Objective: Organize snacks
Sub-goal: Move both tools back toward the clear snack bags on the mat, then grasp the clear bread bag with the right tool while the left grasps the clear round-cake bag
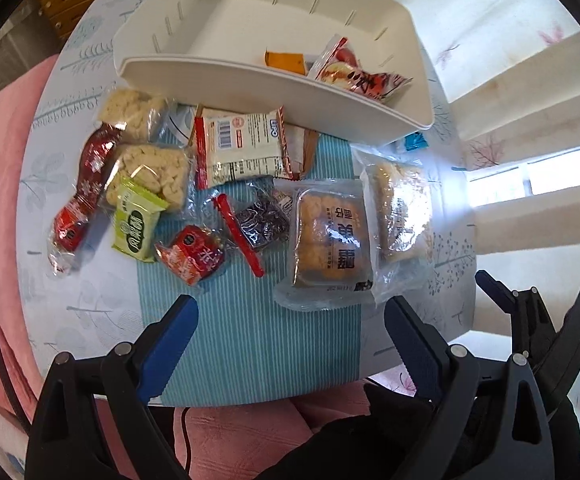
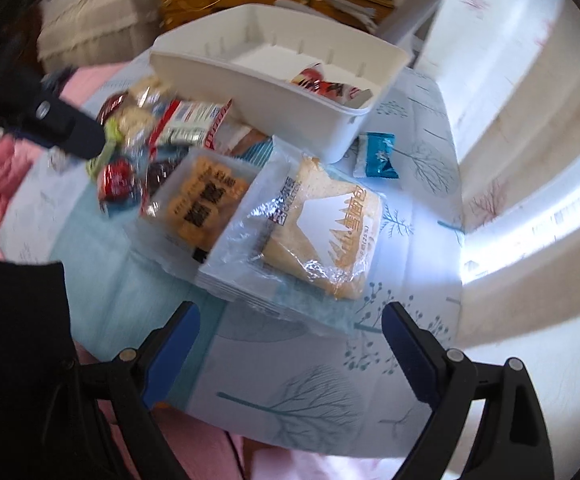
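Two grippers hang over a round bench (image 1: pixel 50 240) with a pale leaf-print cover and a teal striped runner. The left gripper (image 1: pixel 290 336) has its blue-padded jaws spread wide and empty above the runner's near end; the right gripper (image 2: pixel 290 344) likewise stands with jaws parted, nothing between them, just short of a clear-wrapped bread slice with white mountain print (image 2: pixel 322 236).

Touching that bread's left edge lies a clear packet of golden square cakes with black lettering (image 1: pixel 330 236). Further left on the runner sit a small dark purple snack in clear wrap (image 1: pixel 260 224), a red stick-shaped packet (image 1: pixel 238 236) and a crumpled red foil packet (image 1: pixel 192 256). A lime-green sachet (image 1: pixel 136 224), a long red sausage wrapper (image 1: pixel 86 192) and two clear bags of puffed rice blocks (image 1: pixel 150 172) crowd the left side.

A white-and-red barcode packet (image 1: pixel 242 148) lies against the near wall of the white plastic storage box (image 1: pixel 250 80) at the bench's far side. Inside the box, at its right end, rest an orange packet (image 1: pixel 286 62) and a red-and-white wrapper (image 1: pixel 354 72). A small blue candy wrapper (image 2: pixel 378 156) lies on the bench just beside the box's right corner.
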Action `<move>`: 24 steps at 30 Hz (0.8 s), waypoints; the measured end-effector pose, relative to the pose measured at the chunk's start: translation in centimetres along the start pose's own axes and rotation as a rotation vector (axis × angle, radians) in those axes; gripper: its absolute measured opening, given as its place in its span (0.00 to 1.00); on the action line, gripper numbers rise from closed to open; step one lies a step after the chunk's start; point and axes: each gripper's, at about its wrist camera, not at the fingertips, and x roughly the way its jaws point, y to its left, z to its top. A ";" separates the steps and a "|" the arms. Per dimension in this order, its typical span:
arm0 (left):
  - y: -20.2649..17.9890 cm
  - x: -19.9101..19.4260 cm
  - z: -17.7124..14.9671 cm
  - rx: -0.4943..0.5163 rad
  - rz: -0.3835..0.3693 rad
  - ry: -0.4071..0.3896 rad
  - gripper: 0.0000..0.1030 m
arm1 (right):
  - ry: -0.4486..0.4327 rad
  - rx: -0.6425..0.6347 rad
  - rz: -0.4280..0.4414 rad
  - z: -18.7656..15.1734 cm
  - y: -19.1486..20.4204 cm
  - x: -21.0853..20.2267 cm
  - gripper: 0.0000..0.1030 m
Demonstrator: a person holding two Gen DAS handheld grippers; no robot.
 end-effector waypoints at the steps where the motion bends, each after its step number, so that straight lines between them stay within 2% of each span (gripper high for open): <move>1: -0.2 0.6 0.1 -0.015 0.005 0.008 0.91 | 0.001 -0.022 -0.001 -0.1 -0.1 0.3 0.90; 9: -1.1 4.4 0.5 -0.094 0.038 0.046 0.91 | 0.006 -0.201 0.001 -0.6 -1.4 3.5 0.90; 14: -1.3 6.0 1.0 -0.122 0.064 0.064 0.91 | -0.024 -0.318 -0.007 -0.6 -1.1 5.2 0.90; 20: -2.0 7.6 2.0 -0.141 0.074 0.076 0.91 | -0.072 -0.394 -0.040 -0.4 -0.7 6.2 0.89; 22: -2.4 8.1 2.3 -0.141 0.078 0.086 0.91 | -0.075 -0.396 -0.028 -0.4 -0.8 6.3 0.80; 24: -2.6 8.5 2.6 -0.142 0.077 0.092 0.91 | -0.063 -0.389 -0.016 -0.3 -1.1 6.5 0.53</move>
